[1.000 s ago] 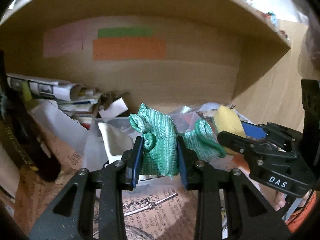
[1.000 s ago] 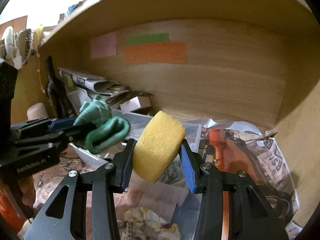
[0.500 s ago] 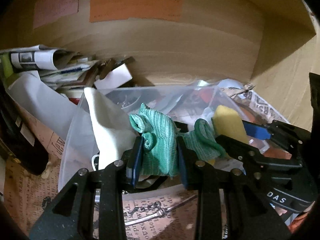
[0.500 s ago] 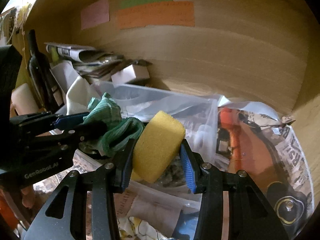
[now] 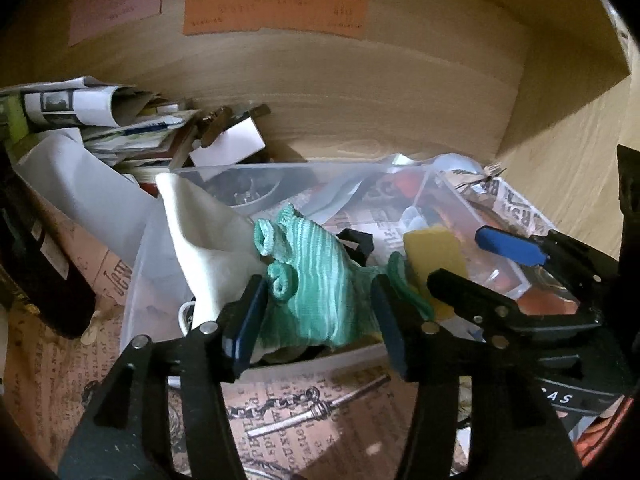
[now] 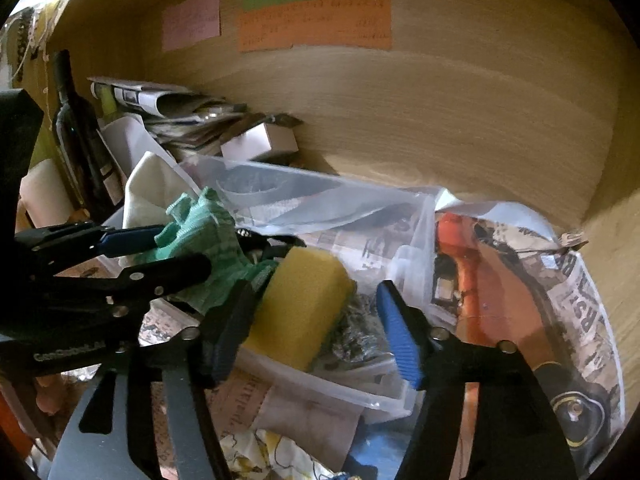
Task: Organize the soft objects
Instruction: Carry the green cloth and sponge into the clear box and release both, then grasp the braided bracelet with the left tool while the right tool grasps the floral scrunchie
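A green knitted cloth (image 5: 316,280) lies between the fingers of my left gripper (image 5: 318,320), over the clear plastic bin (image 5: 240,168). Those jaws are opening and the cloth sits loosely between the pads. A yellow sponge (image 6: 300,304) rests over the bin's front wall (image 6: 320,384), leaning on the left finger of my right gripper (image 6: 312,292). The right jaws are opening too, and the blue right pad (image 6: 396,332) stands apart from the sponge. Each view shows the other gripper (image 6: 184,252) (image 5: 456,258) close beside it, and the sponge (image 5: 432,248) touches the cloth.
A white cloth (image 5: 200,232) hangs over the bin's left side. A dark bottle (image 6: 76,128) and stacked papers (image 5: 100,112) fill the left of the wooden shelf. An orange tool (image 6: 480,280) lies on newspaper to the right. Coloured notes (image 6: 316,24) are stuck on the back wall.
Both grippers sank towards the bin, then both jaws widened. The green cloth spread out between the left pads, and the sponge came free of the right pad.
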Demonstrator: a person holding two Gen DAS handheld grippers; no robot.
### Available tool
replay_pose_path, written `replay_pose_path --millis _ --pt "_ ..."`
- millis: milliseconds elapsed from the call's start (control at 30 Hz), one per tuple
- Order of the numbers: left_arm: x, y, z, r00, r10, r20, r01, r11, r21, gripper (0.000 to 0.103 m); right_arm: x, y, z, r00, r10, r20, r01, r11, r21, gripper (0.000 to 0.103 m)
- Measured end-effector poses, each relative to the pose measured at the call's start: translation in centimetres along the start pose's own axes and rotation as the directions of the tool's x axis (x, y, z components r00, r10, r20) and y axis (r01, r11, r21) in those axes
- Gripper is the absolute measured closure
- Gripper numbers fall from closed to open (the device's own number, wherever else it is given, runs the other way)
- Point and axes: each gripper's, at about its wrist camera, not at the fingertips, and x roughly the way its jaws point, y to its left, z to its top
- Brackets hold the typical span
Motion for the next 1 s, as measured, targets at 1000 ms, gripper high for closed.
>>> replay_pose_path --millis 1000 --pt "-5.3 -2.3 -6.8 0.996 -0.068 -0.052 0.072 0.995 0.076 0.011 -6.9 -1.7 -7.3 0.998 -0.051 -0.025 0.053 0.991 0.119 0.018"
